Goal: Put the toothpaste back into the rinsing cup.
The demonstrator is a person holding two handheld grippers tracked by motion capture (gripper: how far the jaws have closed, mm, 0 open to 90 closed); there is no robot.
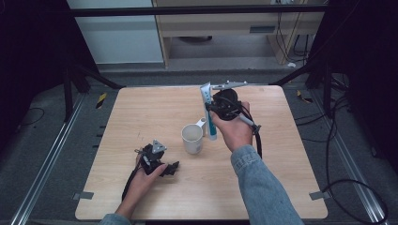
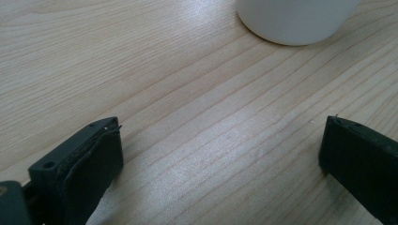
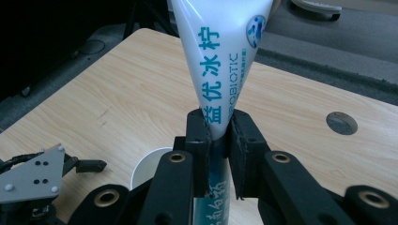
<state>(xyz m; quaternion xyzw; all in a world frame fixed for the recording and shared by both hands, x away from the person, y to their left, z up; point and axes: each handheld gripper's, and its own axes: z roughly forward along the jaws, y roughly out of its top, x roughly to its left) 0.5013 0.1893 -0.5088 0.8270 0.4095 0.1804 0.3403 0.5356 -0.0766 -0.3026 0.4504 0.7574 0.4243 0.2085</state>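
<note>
Our right gripper [image 3: 218, 140] is clamped on a toothpaste tube [image 3: 220, 56], its two black jaws pinching the tube partway along, where the white part meets the teal end. In the high view we hold that gripper [image 1: 212, 108] raised over the far middle of the table [image 1: 141, 117], and the tube [image 1: 209, 112] stands upright, wide crimped end up, just right of a white mug [image 1: 193, 138] that sits on the wood near the table's middle. The tube's lower end comes down beside the mug's handle; we cannot tell whether they touch.

Our left gripper [image 2: 220, 154] rests low on the near left of the table, its jaws wide apart with nothing but bare wood between them. The mug's base [image 2: 295, 21] lies just beyond it.
</note>
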